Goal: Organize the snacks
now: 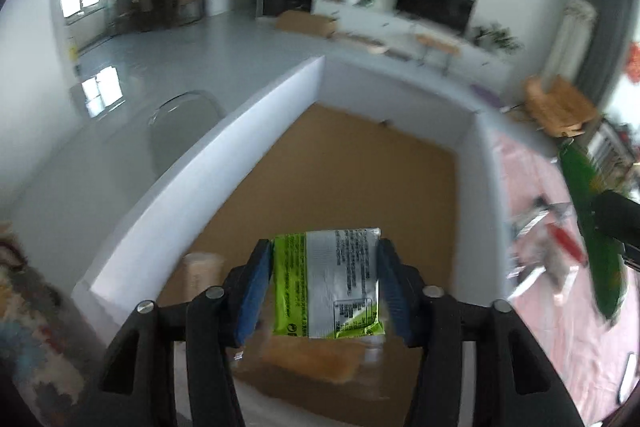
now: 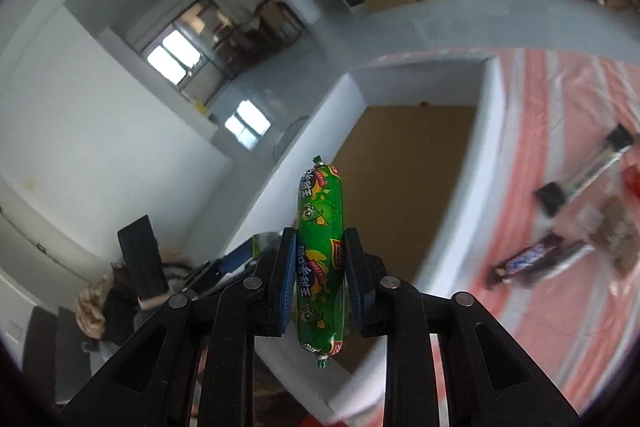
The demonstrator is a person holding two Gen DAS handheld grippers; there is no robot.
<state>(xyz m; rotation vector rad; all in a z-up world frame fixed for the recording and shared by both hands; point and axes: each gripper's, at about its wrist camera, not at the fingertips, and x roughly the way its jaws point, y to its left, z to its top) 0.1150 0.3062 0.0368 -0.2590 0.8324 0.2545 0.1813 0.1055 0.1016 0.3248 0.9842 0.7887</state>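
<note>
My left gripper [image 1: 324, 287] is shut on a green and silver snack packet [image 1: 326, 283] and holds it over the open white box [image 1: 208, 147] with a brown cardboard floor. An orange-brown snack pack [image 1: 312, 363] lies on the box floor under the packet. My right gripper [image 2: 320, 283] is shut on a green sausage stick [image 2: 320, 259], held upright above the near edge of the same box [image 2: 484, 163]. The sausage also shows at the right of the left wrist view [image 1: 592, 227].
A pink striped tablecloth [image 2: 560, 307] lies right of the box with loose snacks: a dark chocolate bar [image 2: 532, 259], a clear tube with black caps [image 2: 588, 171], a brown bag [image 2: 616, 235]. A transparent chair [image 1: 180, 123] stands left of the box.
</note>
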